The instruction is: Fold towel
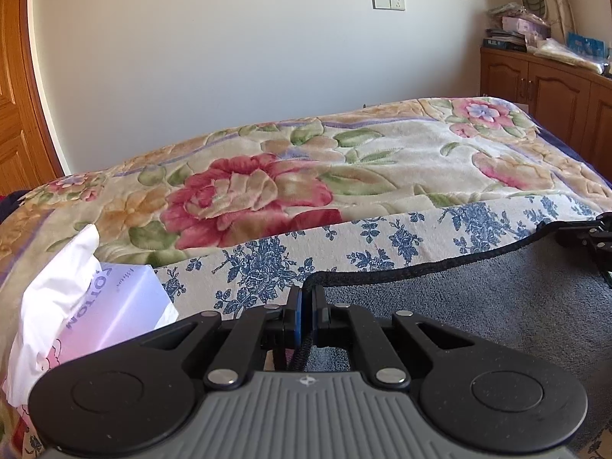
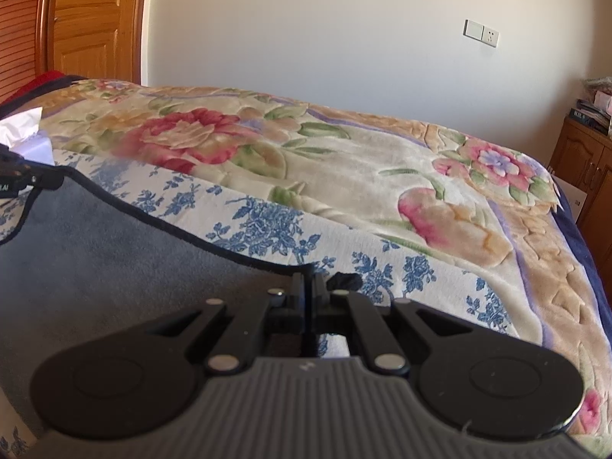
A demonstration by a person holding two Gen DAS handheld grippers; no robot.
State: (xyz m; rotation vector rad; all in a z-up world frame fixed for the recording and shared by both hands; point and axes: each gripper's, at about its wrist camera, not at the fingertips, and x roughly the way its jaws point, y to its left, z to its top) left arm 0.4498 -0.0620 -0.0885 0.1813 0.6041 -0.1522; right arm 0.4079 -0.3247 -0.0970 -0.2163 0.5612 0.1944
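Note:
The towel is grey with a black stitched hem. It is held up by two corners above the bed. My left gripper is shut on the towel's left corner, hem pinched between the pads. My right gripper is shut on the towel's right corner, and a bit of hem sticks out beside the fingers. Each gripper shows at the edge of the other's view: the right one in the left wrist view, the left one in the right wrist view.
The bed carries a blue-flowered white sheet and a plush floral blanket. A tissue pack lies at the left. A wooden cabinet with clutter stands at the right, a wooden door at the left.

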